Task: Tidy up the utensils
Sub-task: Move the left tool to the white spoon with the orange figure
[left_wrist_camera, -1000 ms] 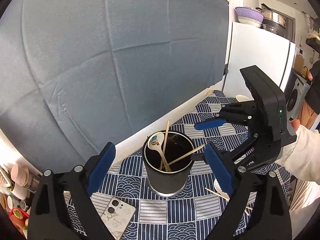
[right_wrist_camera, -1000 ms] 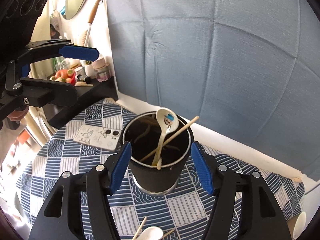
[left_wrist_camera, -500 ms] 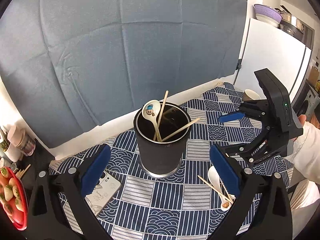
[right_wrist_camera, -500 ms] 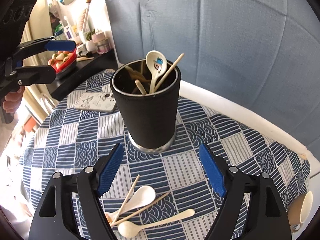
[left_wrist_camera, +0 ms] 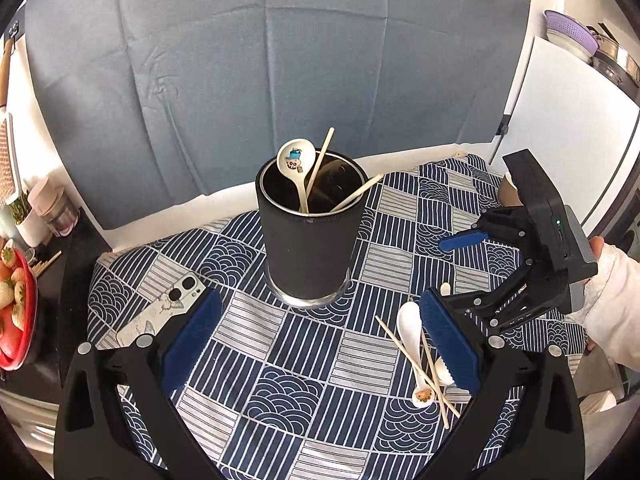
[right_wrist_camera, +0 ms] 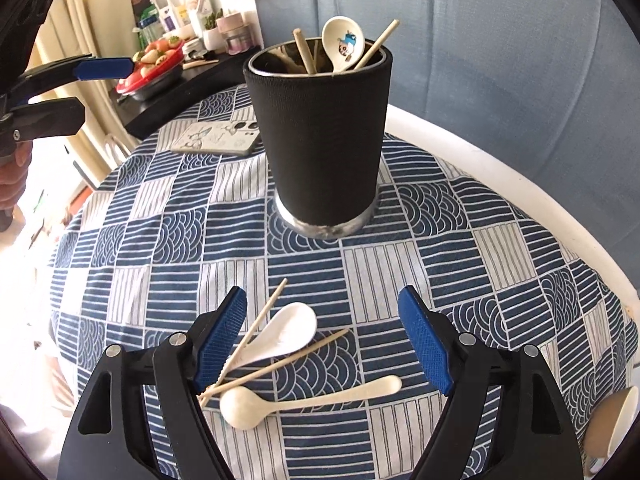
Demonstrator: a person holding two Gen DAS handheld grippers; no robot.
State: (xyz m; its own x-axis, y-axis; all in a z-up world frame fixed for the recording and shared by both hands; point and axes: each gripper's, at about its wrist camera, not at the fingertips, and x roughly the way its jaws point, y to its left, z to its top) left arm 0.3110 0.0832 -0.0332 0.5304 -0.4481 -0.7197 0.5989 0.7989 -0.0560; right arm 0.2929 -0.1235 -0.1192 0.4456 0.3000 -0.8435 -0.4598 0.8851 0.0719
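A black utensil cup (left_wrist_camera: pixel 310 240) (right_wrist_camera: pixel 318 140) stands mid-table with a cartoon-printed white spoon (left_wrist_camera: pixel 295 162) (right_wrist_camera: pixel 343 44) and chopsticks (left_wrist_camera: pixel 352 196) in it. Two white spoons (right_wrist_camera: pixel 286 334) (right_wrist_camera: pixel 304 398) and two loose chopsticks (right_wrist_camera: pixel 280 364) lie on the blue patterned cloth (right_wrist_camera: pixel 160 248); they also show in the left wrist view (left_wrist_camera: pixel 416 340). My right gripper (right_wrist_camera: pixel 322 344) (left_wrist_camera: pixel 452 276) is open and hovers low over these loose utensils. My left gripper (left_wrist_camera: pixel 320 344) is open and empty, back from the cup.
A phone (left_wrist_camera: pixel 162 314) (right_wrist_camera: pixel 216 142) lies left of the cup. A red bowl of strawberries (left_wrist_camera: pixel 12 300) (right_wrist_camera: pixel 154 62) and jars sit on a dark side shelf. A small cup (right_wrist_camera: pixel 614 420) stands at the table's right edge. A blue backdrop hangs behind.
Both grippers have pulled back from the cup and lowered. The right gripper has come down over the loose spoons and chopsticks. Both stay open.
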